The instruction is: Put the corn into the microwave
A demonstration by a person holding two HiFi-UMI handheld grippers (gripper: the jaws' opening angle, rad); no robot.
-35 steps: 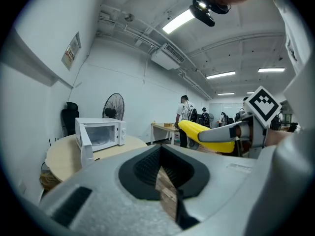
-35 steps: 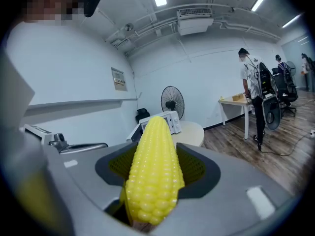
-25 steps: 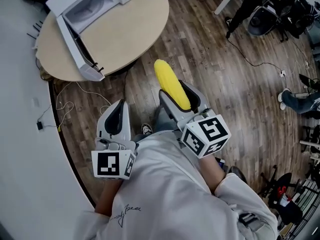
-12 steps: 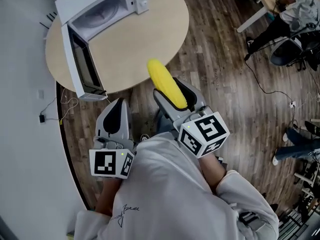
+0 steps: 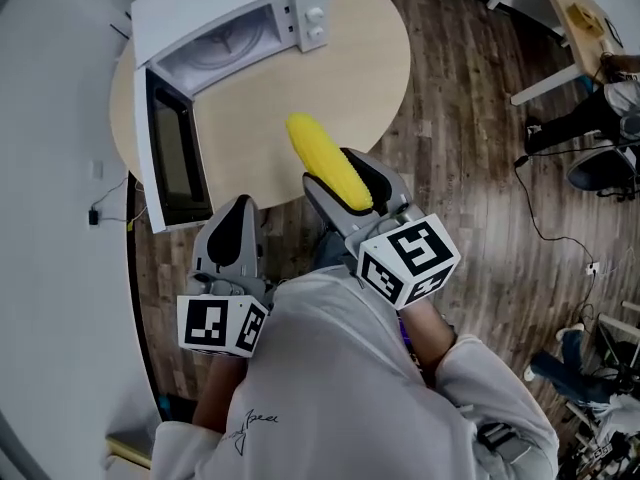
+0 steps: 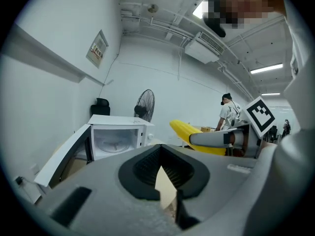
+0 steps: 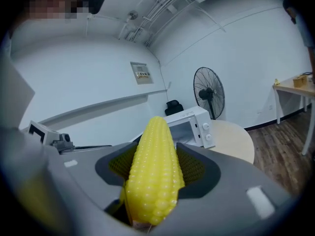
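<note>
One cob of corn (image 5: 326,161) — plump, tapered, its yellow kernels in pebbly rows — is pinched between the ribbed black pads of the right gripper (image 5: 348,186). Its blunt end sits back in the smooth grey jaws and its narrow end juts out past the fingertips. Ahead and to the left, on a round beige table (image 5: 372,78), stands the boxy white microwave (image 5: 240,13) — its door (image 5: 172,158) hanging open. The left gripper (image 5: 235,210), beside the right, has its jaws pressed together on nothing.

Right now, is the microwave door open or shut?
Open: the microwave has its door swung out to the side, leaving the white cavity exposed.
</note>
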